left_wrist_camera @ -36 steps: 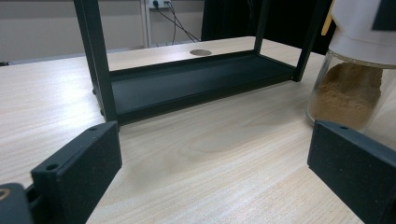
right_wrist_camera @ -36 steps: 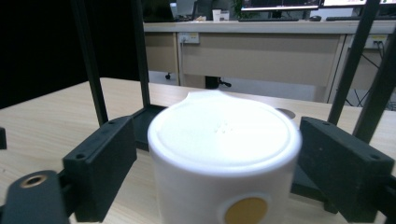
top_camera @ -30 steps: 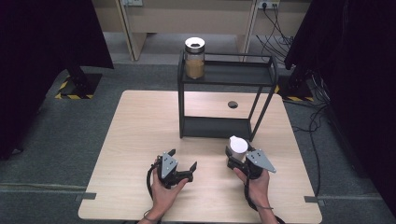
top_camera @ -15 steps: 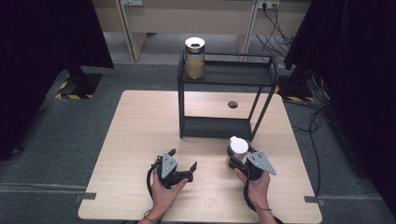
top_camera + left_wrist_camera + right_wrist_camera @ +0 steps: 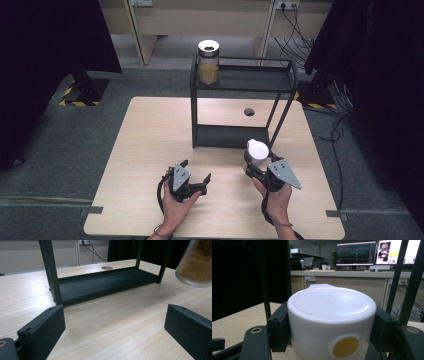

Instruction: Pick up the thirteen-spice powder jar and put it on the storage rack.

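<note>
Left hand-held gripper (image 5: pixel 195 179) sat low over the counter (image 5: pixel 150 145), jaws spread wide with nothing between them, pointing forward and slightly right; left hand (image 5: pixel 175 205) gripped it from below, forearm coming in from the near edge. Right hand-held gripper (image 5: pixel 255 162) was clamped, both pads pressed on a white-lidded jar (image 5: pixel 331 322), lifted off the counter, right hand (image 5: pixel 275 200) beneath it, grey plate on top.

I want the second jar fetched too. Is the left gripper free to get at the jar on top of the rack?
Probably yes: the left gripper is open and empty, and the jar stands alone at the rack's open top corner, though far across the table.
</note>
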A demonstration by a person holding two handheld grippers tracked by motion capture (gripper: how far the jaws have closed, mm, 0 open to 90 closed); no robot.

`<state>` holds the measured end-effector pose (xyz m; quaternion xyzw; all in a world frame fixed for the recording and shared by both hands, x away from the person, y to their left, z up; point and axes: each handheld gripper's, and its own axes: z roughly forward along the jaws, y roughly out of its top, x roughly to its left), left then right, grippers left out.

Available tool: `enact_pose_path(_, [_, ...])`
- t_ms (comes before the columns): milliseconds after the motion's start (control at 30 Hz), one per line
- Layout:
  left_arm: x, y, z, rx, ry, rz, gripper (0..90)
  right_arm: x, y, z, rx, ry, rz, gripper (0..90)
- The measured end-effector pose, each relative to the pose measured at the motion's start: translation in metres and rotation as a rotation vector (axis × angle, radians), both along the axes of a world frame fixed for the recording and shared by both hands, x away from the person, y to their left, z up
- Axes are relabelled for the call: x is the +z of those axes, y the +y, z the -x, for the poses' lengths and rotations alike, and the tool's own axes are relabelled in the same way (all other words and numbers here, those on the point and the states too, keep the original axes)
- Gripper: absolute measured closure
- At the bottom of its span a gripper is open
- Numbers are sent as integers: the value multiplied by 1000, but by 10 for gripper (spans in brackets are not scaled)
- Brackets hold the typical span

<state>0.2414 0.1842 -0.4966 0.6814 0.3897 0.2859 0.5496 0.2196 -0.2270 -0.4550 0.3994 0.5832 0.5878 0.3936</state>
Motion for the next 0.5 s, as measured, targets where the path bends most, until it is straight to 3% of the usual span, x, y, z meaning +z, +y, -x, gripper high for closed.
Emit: enact_pose_path(500, [0, 0, 1, 1, -4, -4, 26, 17, 2, 4, -4, -55, -27, 308])
